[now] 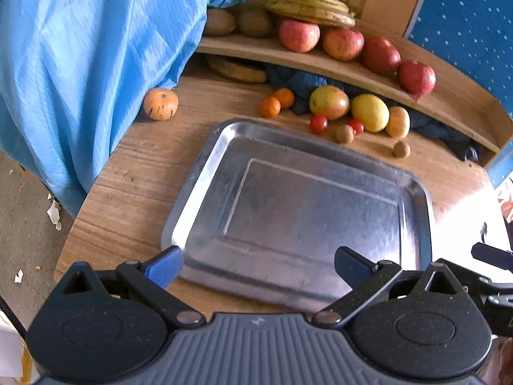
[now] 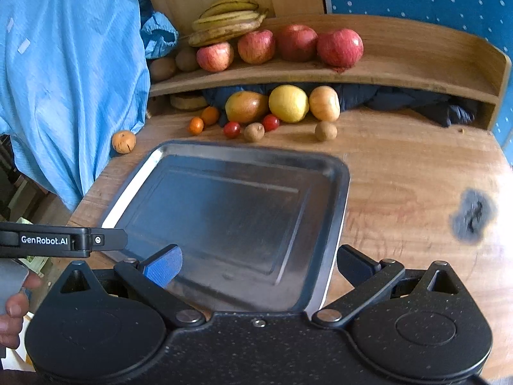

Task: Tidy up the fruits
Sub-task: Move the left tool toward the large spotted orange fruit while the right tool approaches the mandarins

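An empty metal tray [image 1: 205, 173] [image 2: 340, 192] lies on the wooden table. Behind it lie loose fruits: a mango [image 1: 329, 102] [image 2: 246, 106], a yellow lemon [image 1: 370, 112] [image 2: 288, 103], two small oranges [image 1: 270, 106] [image 2: 196, 125], cherry tomatoes [image 1: 318, 124] [image 2: 231, 129], small brown fruits [image 1: 344, 133] [image 2: 325, 131] and a spotted orange fruit [image 1: 160, 104] [image 2: 123, 141]. A shelf [image 1: 352, 73] [image 2: 400, 77] holds apples [image 1: 298, 35] [image 2: 256, 46], bananas [image 1: 309, 0] [image 2: 227, 21] and kiwis [image 1: 255, 22] [image 2: 187, 59]. My left gripper [image 1: 258, 268] and right gripper [image 2: 258, 266] are open and empty over the tray's near edge.
A blue cloth [image 1: 96, 64] [image 2: 64, 80] hangs at the table's left. Dark fabric [image 1: 449, 134] [image 2: 416, 102] lies under the shelf. A dark smudge [image 2: 473, 216] marks the table on the right. The left gripper's body [image 2: 61, 240] shows at the left of the right wrist view.
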Motion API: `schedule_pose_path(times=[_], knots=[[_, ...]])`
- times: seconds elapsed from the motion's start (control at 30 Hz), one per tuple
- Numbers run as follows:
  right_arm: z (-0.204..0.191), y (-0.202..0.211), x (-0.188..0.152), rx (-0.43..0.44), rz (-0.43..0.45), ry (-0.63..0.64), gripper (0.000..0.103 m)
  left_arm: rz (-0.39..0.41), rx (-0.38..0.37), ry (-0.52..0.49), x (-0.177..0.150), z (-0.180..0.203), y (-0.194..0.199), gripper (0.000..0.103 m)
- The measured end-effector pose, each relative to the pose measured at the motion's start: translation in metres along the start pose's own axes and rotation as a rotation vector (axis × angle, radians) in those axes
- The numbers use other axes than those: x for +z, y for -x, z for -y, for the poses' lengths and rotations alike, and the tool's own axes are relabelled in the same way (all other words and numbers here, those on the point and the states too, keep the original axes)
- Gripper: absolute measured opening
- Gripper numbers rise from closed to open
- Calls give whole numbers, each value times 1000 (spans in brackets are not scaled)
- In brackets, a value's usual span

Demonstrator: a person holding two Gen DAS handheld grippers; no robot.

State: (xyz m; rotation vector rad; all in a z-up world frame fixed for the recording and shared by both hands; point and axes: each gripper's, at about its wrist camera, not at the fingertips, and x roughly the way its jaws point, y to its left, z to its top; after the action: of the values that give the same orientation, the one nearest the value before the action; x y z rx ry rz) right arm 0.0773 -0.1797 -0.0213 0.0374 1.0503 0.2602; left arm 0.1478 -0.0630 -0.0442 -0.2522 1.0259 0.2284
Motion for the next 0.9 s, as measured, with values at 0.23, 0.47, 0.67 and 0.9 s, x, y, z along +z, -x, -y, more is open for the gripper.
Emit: schedule_pose_path(times=[0.23, 0.47, 0.67, 0.9], knots=[[21, -4, 20, 37, 19, 55, 102, 25, 51, 64, 8, 9, -8, 102], [34, -9, 29, 63, 20, 85, 103, 30, 129, 138, 21, -5, -13, 102], [28, -17, 34, 104, -1, 111, 103, 26, 191, 155, 35, -20, -16, 102], [10, -32, 47, 136, -1, 127, 103, 6, 238, 176, 57, -43, -28, 102]])
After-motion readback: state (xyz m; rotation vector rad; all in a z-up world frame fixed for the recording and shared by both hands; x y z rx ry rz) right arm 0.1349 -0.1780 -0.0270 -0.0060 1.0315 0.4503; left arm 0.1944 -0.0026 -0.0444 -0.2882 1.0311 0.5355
